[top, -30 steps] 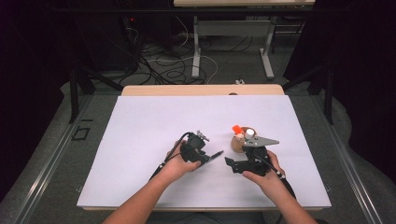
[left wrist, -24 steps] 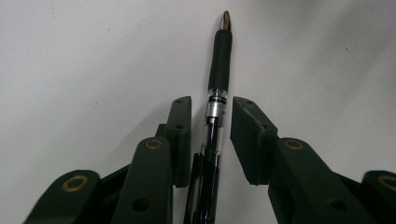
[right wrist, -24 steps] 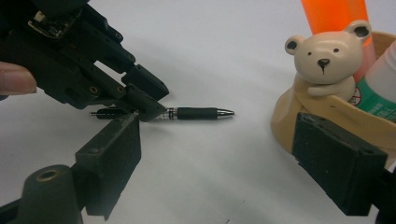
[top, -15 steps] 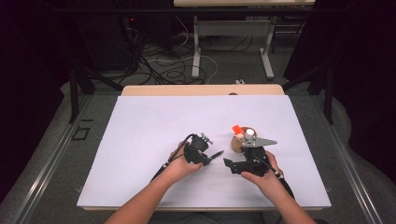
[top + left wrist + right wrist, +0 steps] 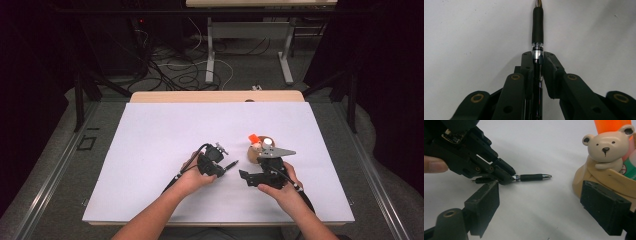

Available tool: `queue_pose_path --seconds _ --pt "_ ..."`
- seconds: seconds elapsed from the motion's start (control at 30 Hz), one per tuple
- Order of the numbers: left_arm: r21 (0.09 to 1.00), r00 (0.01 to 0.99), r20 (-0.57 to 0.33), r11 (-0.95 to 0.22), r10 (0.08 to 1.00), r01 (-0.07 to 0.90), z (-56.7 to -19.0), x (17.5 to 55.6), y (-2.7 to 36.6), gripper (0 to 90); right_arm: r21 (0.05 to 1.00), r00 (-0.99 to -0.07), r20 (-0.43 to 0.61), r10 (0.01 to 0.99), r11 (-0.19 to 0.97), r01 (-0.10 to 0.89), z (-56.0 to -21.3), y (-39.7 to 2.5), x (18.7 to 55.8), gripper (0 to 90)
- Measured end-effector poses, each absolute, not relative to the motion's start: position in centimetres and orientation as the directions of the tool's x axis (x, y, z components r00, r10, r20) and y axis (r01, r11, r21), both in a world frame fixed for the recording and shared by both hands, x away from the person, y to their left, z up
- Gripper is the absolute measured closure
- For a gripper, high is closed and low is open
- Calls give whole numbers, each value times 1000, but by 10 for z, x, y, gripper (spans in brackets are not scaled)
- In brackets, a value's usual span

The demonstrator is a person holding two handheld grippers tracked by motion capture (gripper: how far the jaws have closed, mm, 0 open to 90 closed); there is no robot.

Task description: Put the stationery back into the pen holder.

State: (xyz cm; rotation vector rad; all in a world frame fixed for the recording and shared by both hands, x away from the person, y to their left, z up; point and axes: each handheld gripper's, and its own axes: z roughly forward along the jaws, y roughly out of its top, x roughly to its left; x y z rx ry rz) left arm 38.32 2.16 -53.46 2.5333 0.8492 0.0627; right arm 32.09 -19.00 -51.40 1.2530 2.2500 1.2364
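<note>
black pen with clear band and silver tip (image 5: 532,177), beige bear-shaped holder (image 5: 605,165), orange marker (image 5: 612,127), plain white table sheet (image 5: 165,135)

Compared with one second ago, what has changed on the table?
Almost nothing visibly changed. The left gripper stays shut on the pen, its tip toward the bear-shaped holder. The right gripper remains open beside the holder, in the same place.

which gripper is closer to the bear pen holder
Right. The right gripper sits just beside the bear pen holder, jaws open; the left gripper is farther off, clamping the pen.
</note>
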Motion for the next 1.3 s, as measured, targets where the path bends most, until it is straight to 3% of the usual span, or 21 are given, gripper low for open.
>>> queue_pose_path --seconds 0.57,1.3 --pt "448 806 -107 -695 583 562 -534 383 23 795 782 -588 148 795 270 562 -513 -188 320 155" --pt "600 762 -181 -544 622 587 -515 380 40 795 797 -577 196 793 214 564 -512 -185 320 170"
